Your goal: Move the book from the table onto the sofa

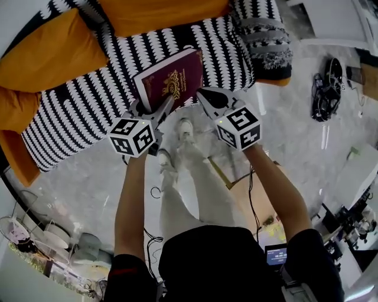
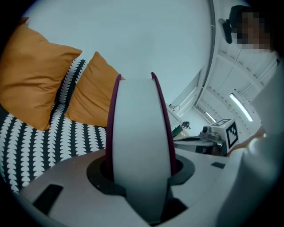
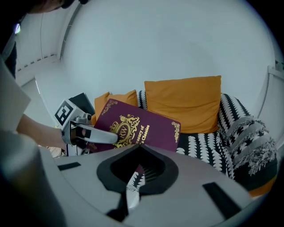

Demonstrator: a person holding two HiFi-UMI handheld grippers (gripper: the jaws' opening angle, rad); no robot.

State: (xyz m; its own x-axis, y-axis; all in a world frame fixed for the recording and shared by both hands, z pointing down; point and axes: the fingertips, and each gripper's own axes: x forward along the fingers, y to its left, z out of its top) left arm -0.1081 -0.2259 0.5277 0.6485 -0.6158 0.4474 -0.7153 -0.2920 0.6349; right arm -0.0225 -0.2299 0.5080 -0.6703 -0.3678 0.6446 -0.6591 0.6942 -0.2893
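Observation:
A maroon book (image 1: 168, 79) with gold print hangs over the front part of the black-and-white patterned sofa (image 1: 82, 106). My left gripper (image 1: 167, 101) is shut on its near edge. In the left gripper view the white page block (image 2: 140, 128) stands on end between the jaws of that gripper (image 2: 141, 167). My right gripper (image 1: 201, 94) is shut, its tip at the book's near right corner; whether it pinches the cover I cannot tell. In the right gripper view the book's cover (image 3: 144, 128) lies just beyond the shut right gripper (image 3: 138, 148), with the left gripper (image 3: 106, 136) reaching onto it from the left.
Orange cushions (image 1: 47, 53) (image 1: 159, 15) line the sofa's back. A grey fringed throw (image 1: 269, 41) covers its right end. My legs and white shoes (image 1: 186, 130) stand on the marble floor before the sofa. Black cables (image 1: 326, 88) lie at right.

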